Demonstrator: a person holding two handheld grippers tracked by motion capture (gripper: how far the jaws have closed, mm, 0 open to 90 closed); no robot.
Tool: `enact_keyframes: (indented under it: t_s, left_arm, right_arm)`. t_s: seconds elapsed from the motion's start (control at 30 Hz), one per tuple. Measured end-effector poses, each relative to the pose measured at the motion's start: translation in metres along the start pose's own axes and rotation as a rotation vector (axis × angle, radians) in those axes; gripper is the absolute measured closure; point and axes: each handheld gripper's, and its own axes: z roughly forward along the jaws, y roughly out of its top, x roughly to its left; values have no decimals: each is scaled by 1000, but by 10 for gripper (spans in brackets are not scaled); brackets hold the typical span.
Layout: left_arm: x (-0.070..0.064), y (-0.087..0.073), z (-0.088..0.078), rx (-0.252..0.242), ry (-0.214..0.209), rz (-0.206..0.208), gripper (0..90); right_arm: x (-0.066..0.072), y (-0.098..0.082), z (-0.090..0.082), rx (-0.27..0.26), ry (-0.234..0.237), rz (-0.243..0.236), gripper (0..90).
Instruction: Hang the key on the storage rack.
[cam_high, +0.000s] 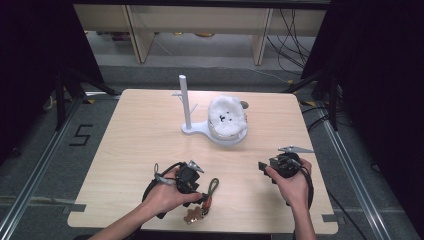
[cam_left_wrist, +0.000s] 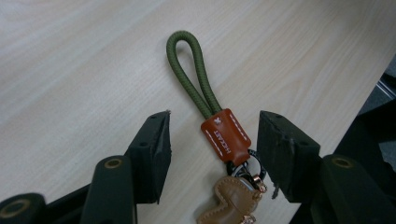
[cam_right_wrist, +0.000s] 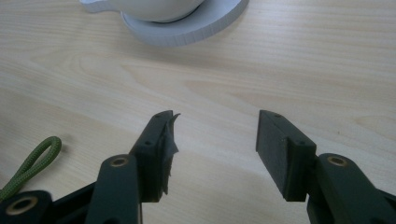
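Observation:
A keychain lies on the wooden table near its front edge: an olive-green cord loop (cam_left_wrist: 191, 70), an orange-brown leather tab (cam_left_wrist: 226, 137), black rings and a tan leather charm (cam_left_wrist: 229, 205). My left gripper (cam_left_wrist: 214, 135) stands open with one jaw on each side of the tab, not touching it. From above, the left gripper (cam_high: 197, 192) sits over the keychain (cam_high: 206, 199). My right gripper (cam_right_wrist: 215, 133) is open over bare table, and from above I see the right gripper (cam_high: 264, 167) at the front right. The cord loop's tip (cam_right_wrist: 32, 161) lies at the left of its view.
A white stand (cam_high: 186, 102) with an upright post and side pegs rises mid-table. Its round base (cam_right_wrist: 187, 25) carries a white fluffy object (cam_high: 226, 117). The table's front edge (cam_high: 200, 231) runs close behind the keychain. Black curtains flank both sides.

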Motion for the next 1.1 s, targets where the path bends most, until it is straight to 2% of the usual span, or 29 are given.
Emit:
enact_keyframes:
  t_s: [0.03, 0.07, 0.1, 0.13, 0.17, 0.23, 0.27, 0.3, 0.33, 0.4, 0.43, 0.47, 0.53, 0.57, 0.6, 0.67, 0.8, 0.83, 0.87, 0.9, 1.07, 1.1]
  left_arm:
    - [-1, 1, 1, 15, 7, -8, 443]
    - [-1, 2, 1, 20, 11, -12, 443]
    - [-2, 3, 2, 29, 14, -24, 443]
    - [-2, 4, 2, 30, 13, -23, 443]
    - [-4, 5, 3, 42, 18, -42, 446]
    - [-7, 6, 6, 50, 23, -42, 453]
    - [-8, 7, 7, 59, 25, -37, 453]
    - [-10, 8, 9, 63, 26, -39, 453]
    - [-11, 8, 10, 72, 25, -34, 453]
    - [-12, 11, 13, 80, 31, -4, 452]
    - [-14, 11, 13, 99, 34, -19, 450]
    - [-13, 12, 13, 134, 40, 13, 451]
    - [-14, 12, 17, 145, 53, 16, 449]
    - [-15, 12, 19, 159, 60, 15, 448]
    - [-15, 12, 22, 168, 66, 15, 448]
    - [-15, 12, 26, 186, 70, 23, 448]
    - [-17, 12, 30, 203, 85, 31, 442]
    - [-17, 12, 31, 203, 89, 36, 437]
    - [-18, 12, 31, 202, 87, 35, 434]
    - [-18, 12, 32, 201, 87, 35, 433]
    - [-20, 13, 34, 202, 98, 36, 425]
    - [-20, 14, 34, 205, 99, 43, 425]
  right_arm:
    - [1, 0, 0, 9, -10, 0, 475]
    - [2, 0, 0, 14, 4, -6, 473]
    - [3, 0, 0, 25, 4, 12, 473]
    - [2, 0, 0, 18, 24, -15, 472]
    - [2, 1, 1, 14, 20, -8, 472]
    - [3, 1, 1, 20, 7, -12, 469]
    - [3, 1, 0, 23, 28, -7, 468]
    - [4, 0, 0, 33, 20, 5, 467]
    - [3, 0, 1, 28, 17, -7, 465]
    - [3, 0, 0, 38, 18, -5, 463]
    - [5, 0, -1, 55, 14, 21, 462]
    - [5, 0, -2, 60, 16, 29, 461]
    - [6, 0, -1, 62, 16, 28, 460]
    - [3, 0, 1, 39, 27, -6, 459]
    - [4, -1, 1, 47, 28, 7, 459]
    - [4, -1, 2, 47, 22, -5, 458]
    - [4, -1, 3, 49, 36, -5, 456]
    - [5, -1, 2, 54, 22, -7, 456]
    - [4, -1, 3, 50, 28, -9, 455]
    - [6, -1, 2, 66, 36, 14, 455]
    - [7, -1, 2, 70, 21, 7, 454]
    - [7, -1, 2, 72, 32, 10, 454]
